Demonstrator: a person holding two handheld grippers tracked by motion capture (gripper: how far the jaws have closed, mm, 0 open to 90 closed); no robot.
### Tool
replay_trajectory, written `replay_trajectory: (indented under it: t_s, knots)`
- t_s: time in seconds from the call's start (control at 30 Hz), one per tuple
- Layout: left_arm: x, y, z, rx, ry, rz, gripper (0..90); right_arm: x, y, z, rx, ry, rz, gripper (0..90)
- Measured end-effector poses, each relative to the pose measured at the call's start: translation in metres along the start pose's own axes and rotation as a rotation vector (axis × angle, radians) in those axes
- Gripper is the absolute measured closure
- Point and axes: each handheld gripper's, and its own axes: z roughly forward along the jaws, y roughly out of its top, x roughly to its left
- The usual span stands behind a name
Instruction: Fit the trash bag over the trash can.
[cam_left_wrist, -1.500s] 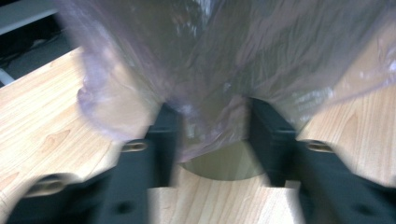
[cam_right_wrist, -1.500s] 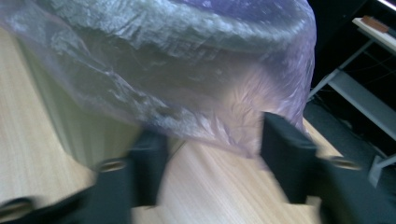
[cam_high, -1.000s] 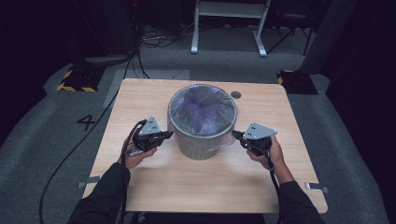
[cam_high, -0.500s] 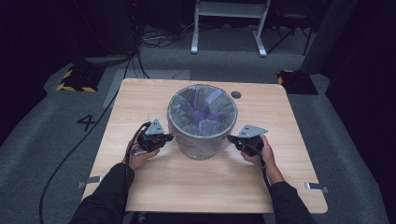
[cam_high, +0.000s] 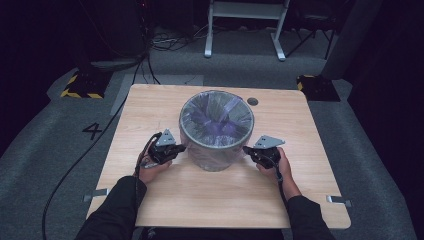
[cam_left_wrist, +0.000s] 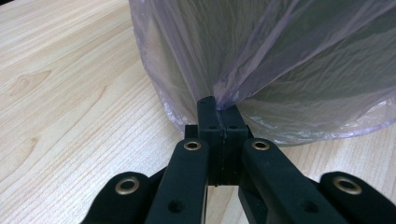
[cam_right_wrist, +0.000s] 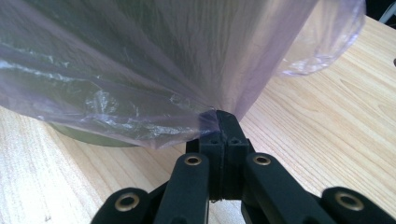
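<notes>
You're fitting bag (cam_high: 216, 117) over bin (cam_high: 212, 159): left gripper (cam_left_wrist: 217, 109) and right gripper (cam_right_wrist: 218, 122) each pinch film, low at opposite sides. Next, probably release once overhang sits even.

Dim room, lit tabletop (cam_high: 150, 107), soft high view, sharp closeups w/ film glare

The bag (cam_high: 216, 117) is thin see-through plastic, pale purple, shiny and full of wrinkles. It covers a bin (cam_high: 215, 159) with a smooth grey-green wall. The table (cam_high: 300, 140) is light wood with fine grain lines and a dull finish. The gripper fingers (cam_left_wrist: 219, 126) are black matt plastic with small brass-coloured metal rings.
</notes>
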Motion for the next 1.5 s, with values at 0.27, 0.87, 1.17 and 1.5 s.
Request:
replay_trajectory:
  t_s: [0.27,0.87,1.17,1.5]
  knots:
    - [-0.010,-0.005,-0.008,0.030,0.071,0.004,54.2,-0.005,-0.007,-0.001,0.007,-0.004,0.048,77.1]
    - [-0.038,-0.031,-0.015,0.191,0.035,-0.020,15.7,-0.023,-0.028,-0.025,-0.025,0.066,0.184,20.3]
    - [-0.046,-0.044,-0.029,0.171,0.009,-0.044,16.0,-0.019,-0.024,-0.052,-0.075,0.043,0.160,20.4]
    - [-0.049,-0.051,-0.039,0.170,-0.004,-0.032,16.1,-0.012,-0.016,-0.080,-0.127,-0.019,0.132,20.5]
